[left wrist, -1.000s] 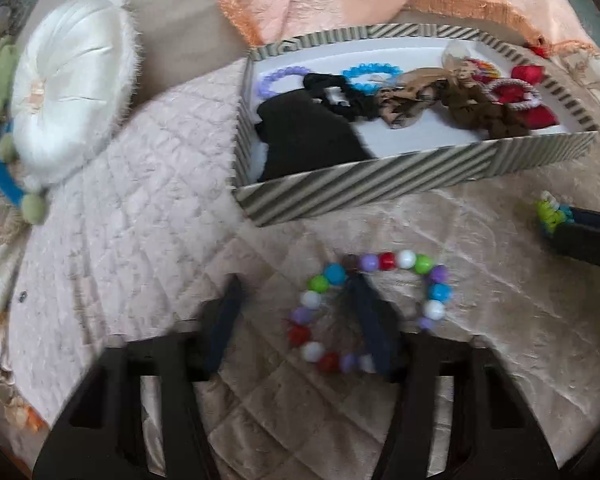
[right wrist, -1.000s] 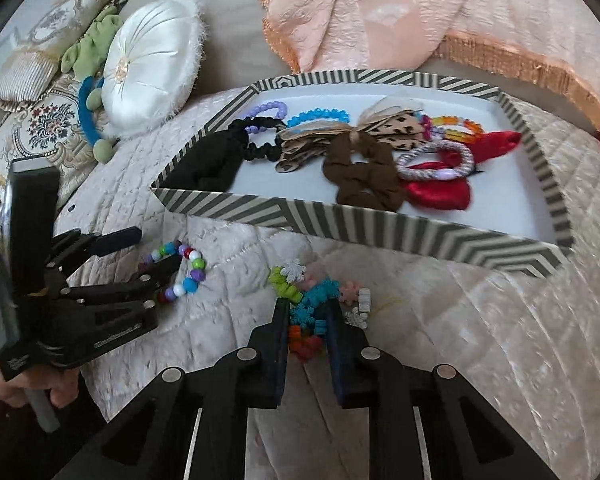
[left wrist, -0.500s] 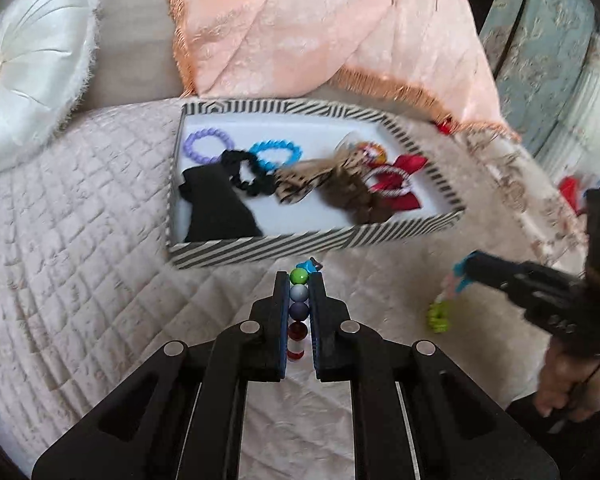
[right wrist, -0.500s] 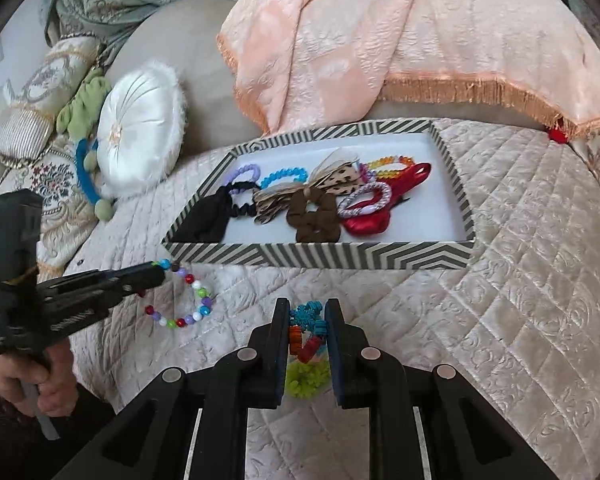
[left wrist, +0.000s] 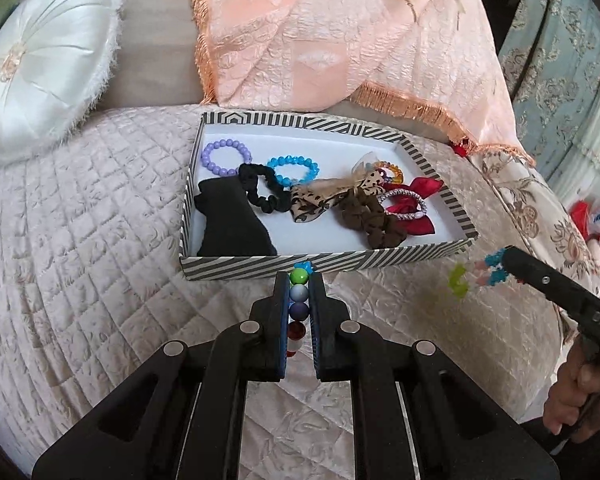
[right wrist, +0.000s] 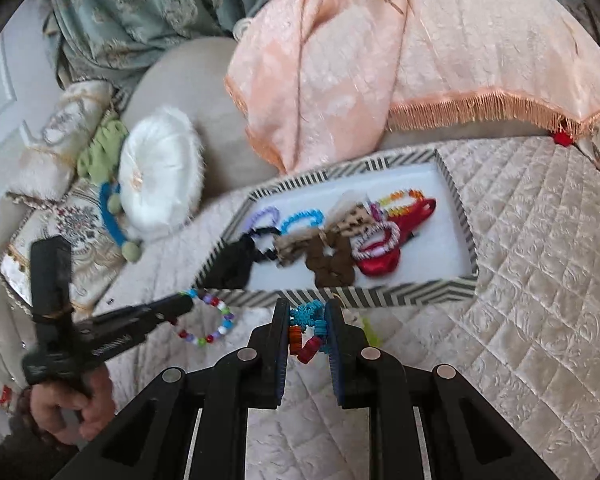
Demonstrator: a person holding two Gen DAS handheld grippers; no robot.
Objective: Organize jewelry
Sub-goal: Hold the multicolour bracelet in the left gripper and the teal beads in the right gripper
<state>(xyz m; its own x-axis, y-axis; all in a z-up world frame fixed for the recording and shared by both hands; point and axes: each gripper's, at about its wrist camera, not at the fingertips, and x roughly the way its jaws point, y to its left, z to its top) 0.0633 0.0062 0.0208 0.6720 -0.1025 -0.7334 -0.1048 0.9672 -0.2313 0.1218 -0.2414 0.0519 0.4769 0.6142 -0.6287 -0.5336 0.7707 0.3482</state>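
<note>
Left gripper [left wrist: 299, 280] is clamped on a multicoloured round-bead bracelet [left wrist: 299, 294], held off the quilted cream bedspread [left wrist: 80, 240] just in front of the near wall of the black-and-white striped shallow cardboard tray [left wrist: 324, 261]. Right gripper [right wrist: 306, 312] is closed on a chunky bracelet of blue, orange and red flower-shaped beads [right wrist: 309, 330], also raised, near the tray's front wall. Tray holds a purple bead bracelet [left wrist: 225, 158], blue bead bracelet [left wrist: 294, 168], black scrunchie [left wrist: 264, 189], brown scrunchie [left wrist: 366, 218] and red bow [left wrist: 414, 210].
</note>
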